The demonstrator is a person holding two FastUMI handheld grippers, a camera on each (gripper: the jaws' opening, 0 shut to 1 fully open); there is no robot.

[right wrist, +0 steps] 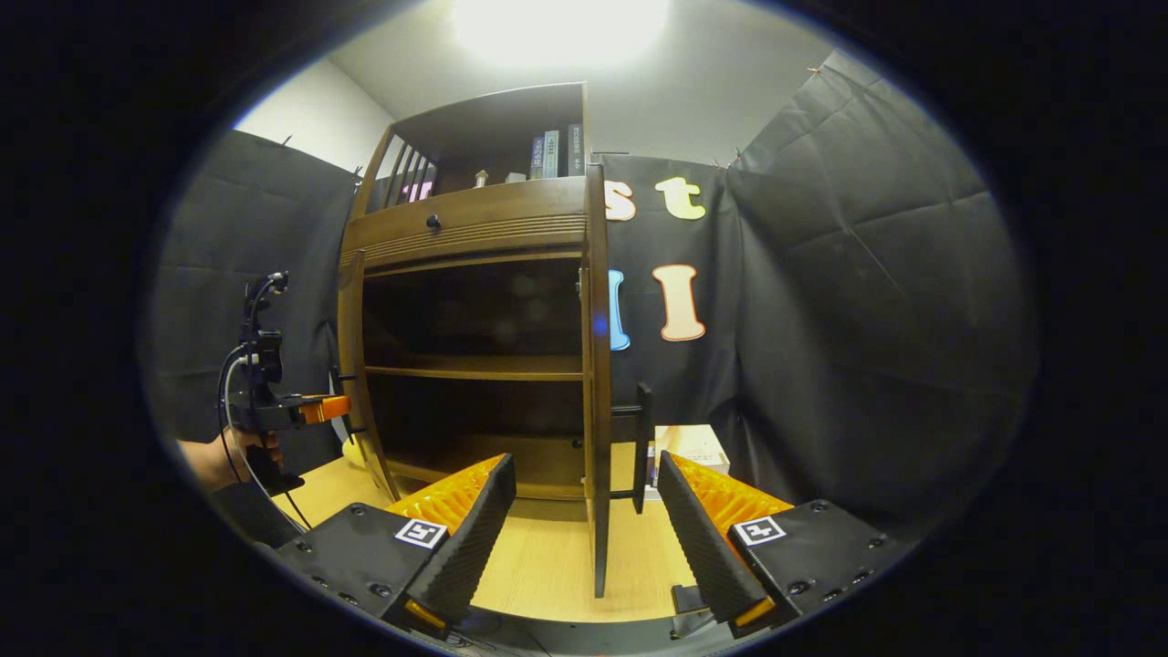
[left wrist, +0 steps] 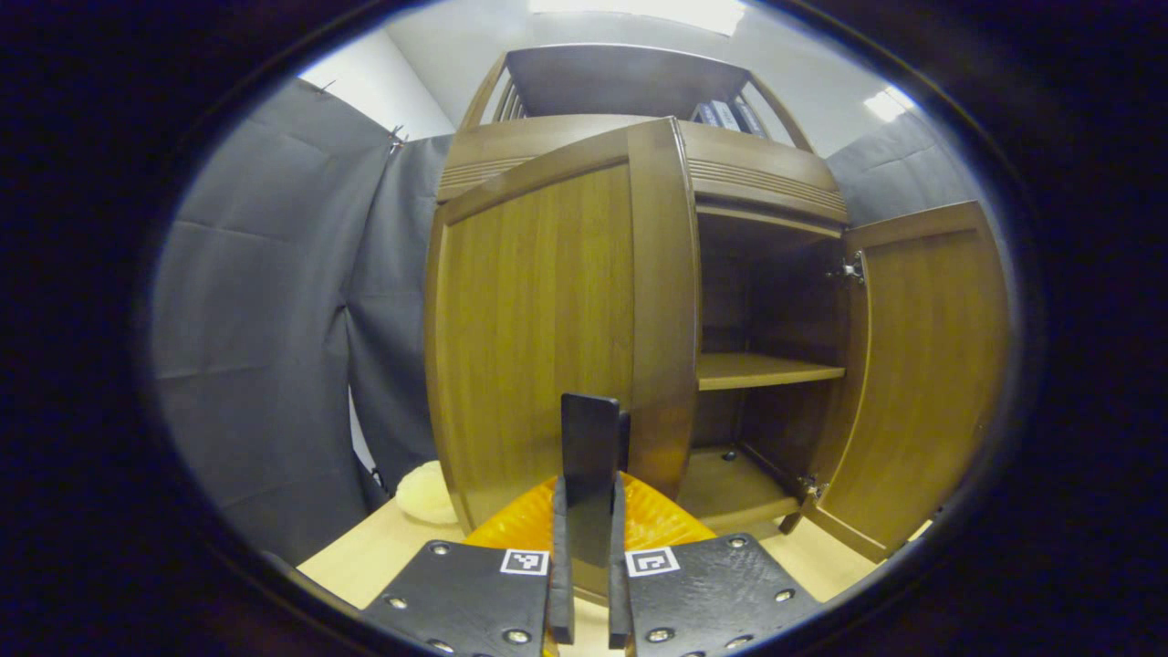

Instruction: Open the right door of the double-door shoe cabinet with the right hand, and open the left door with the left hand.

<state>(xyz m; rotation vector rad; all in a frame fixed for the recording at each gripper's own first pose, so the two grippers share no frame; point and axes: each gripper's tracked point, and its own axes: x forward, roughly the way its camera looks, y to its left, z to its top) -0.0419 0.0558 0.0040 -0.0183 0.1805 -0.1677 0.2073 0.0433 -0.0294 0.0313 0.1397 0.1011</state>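
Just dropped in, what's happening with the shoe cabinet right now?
Both doors are being opened. The left gripper is shut on the left door's handle, with the left door swung partly out. The right door already stands wide open, and the right gripper is open, straddling its edge without gripping. The shelves look bare.

Left gripper view sits close at left door (left wrist: 538, 338), looking up; right gripper view farther back; both share cabinet (right wrist: 474, 338) interior

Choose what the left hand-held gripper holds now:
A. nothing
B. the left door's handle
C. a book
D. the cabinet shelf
B: in the left gripper view the left hand-held gripper has both fingers pressed on the dark upright handle of the left door, which stands partly open.
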